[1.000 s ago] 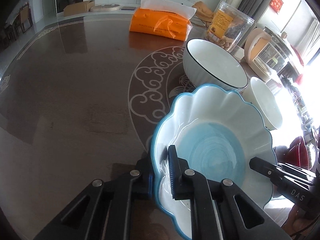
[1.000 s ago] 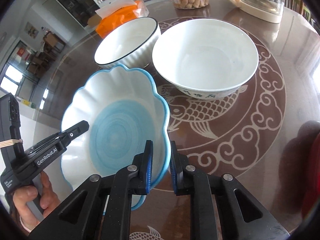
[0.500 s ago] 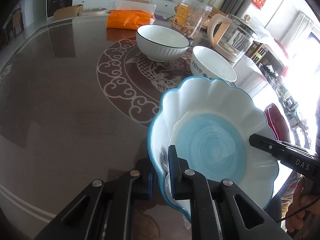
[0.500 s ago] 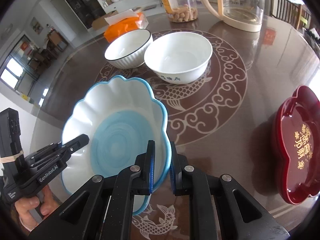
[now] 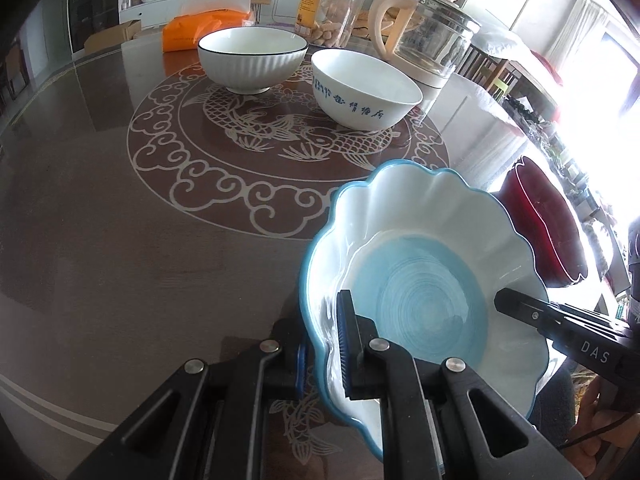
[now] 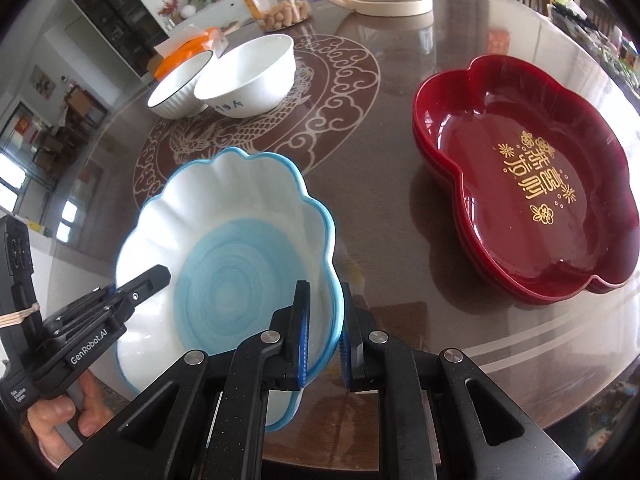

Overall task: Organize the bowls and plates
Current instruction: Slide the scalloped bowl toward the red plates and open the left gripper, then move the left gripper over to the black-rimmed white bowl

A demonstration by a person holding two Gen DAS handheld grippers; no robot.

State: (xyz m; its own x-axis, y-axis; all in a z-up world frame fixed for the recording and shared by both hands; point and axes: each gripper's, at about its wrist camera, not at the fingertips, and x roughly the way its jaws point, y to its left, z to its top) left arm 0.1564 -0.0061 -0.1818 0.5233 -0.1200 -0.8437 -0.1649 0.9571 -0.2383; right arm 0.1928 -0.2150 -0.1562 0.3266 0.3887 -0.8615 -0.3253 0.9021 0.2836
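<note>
A scalloped bowl, white with a blue centre and blue rim (image 5: 420,280) (image 6: 236,256), hangs above the table's near edge between both grippers. My left gripper (image 5: 320,340) is shut on its left rim, one pad inside and one outside. My right gripper (image 6: 324,332) is shut on the opposite rim in the same way. A dark red lobed plate (image 6: 532,184) (image 5: 548,224) with gold writing lies to the right of the bowl. Two white bowls stand further back: one with a dark rim (image 5: 252,56) (image 6: 180,84), one with blue writing (image 5: 360,88) (image 6: 248,76).
The brown glass-topped table (image 5: 100,220) has a pale fish-and-cloud pattern. At the back stand a glass kettle (image 5: 424,36), a clear snack jar (image 5: 336,8) and an orange tissue pack (image 5: 200,32). A hand (image 6: 60,420) grips the left tool.
Both grippers have carried the scalloped bowl back from the two white bowls toward the near table edge. The red plate has come into full view on the right.
</note>
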